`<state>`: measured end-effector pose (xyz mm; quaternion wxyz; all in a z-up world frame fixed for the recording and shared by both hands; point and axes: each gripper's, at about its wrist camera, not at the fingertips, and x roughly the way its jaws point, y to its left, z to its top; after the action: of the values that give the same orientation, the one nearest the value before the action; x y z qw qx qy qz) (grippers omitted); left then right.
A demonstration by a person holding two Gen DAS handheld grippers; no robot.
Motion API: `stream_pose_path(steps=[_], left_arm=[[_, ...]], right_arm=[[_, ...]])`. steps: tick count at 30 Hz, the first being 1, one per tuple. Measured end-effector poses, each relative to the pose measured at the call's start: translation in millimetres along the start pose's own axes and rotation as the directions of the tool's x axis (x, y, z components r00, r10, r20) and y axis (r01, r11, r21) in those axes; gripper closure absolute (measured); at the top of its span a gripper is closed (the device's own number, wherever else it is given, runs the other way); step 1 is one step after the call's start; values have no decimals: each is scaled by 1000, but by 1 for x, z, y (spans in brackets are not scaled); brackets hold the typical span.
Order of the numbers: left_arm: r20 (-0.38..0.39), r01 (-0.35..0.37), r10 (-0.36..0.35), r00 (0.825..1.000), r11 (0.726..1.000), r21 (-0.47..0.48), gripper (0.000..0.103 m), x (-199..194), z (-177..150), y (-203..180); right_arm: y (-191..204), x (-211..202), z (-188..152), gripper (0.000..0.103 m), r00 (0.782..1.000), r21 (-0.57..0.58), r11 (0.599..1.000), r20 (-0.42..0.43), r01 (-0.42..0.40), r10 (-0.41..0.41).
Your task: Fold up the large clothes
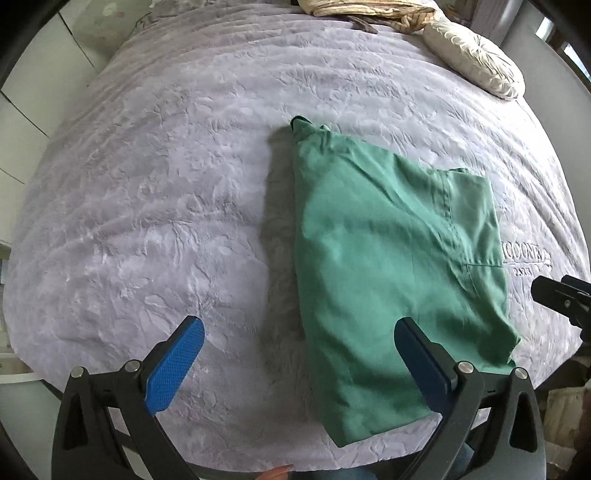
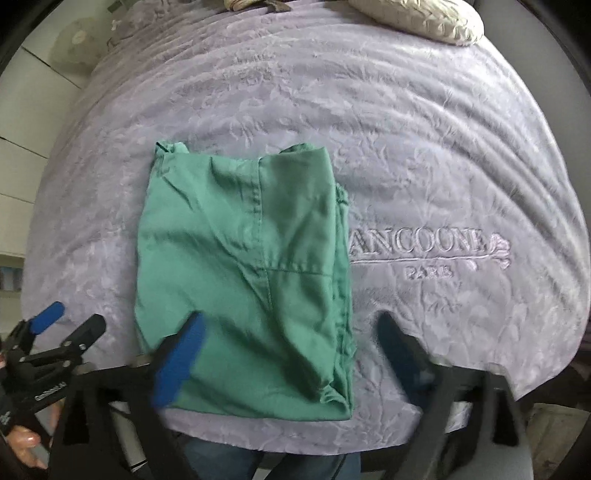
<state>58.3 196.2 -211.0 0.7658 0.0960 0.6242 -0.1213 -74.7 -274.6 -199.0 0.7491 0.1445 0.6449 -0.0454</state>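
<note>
A green garment point(image 1: 388, 266) lies folded into a tall rectangle on the lilac bedspread point(image 1: 166, 203); it also shows in the right wrist view point(image 2: 243, 273). My left gripper point(image 1: 299, 328) is open and empty, held above the garment's near left edge. My right gripper point(image 2: 291, 325) is open and empty over the garment's near end, its fingers blurred. The left gripper shows at the left edge of the right wrist view point(image 2: 74, 321). The right gripper's black tip shows at the right edge of the left wrist view point(image 1: 561, 295).
The bedspread point(image 2: 443, 166) carries embroidered lettering point(image 2: 424, 254) right of the garment. A cream cushion point(image 1: 476, 55) and a striped cloth heap point(image 1: 369, 14) lie at the bed's far end. The bed's near edge point(image 2: 295, 443) is close below the garment.
</note>
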Motion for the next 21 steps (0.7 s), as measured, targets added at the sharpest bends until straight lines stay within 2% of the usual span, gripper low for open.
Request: stream_pose_path(steps=[5, 12, 21], left_arm=[[1, -13, 13, 1000, 1000, 3, 0, 0, 4, -1], [16, -41, 41, 999, 999, 15, 0, -3, 5, -7], [23, -40, 40, 999, 999, 18, 0, -8, 5, -13]], right_arm=[[3, -7, 4, 0, 999, -6, 999, 38, 37, -36], [2, -8, 4, 0, 998, 9, 999, 33, 51, -52], [3, -10, 3, 0, 998, 12, 998, 36, 58, -59]])
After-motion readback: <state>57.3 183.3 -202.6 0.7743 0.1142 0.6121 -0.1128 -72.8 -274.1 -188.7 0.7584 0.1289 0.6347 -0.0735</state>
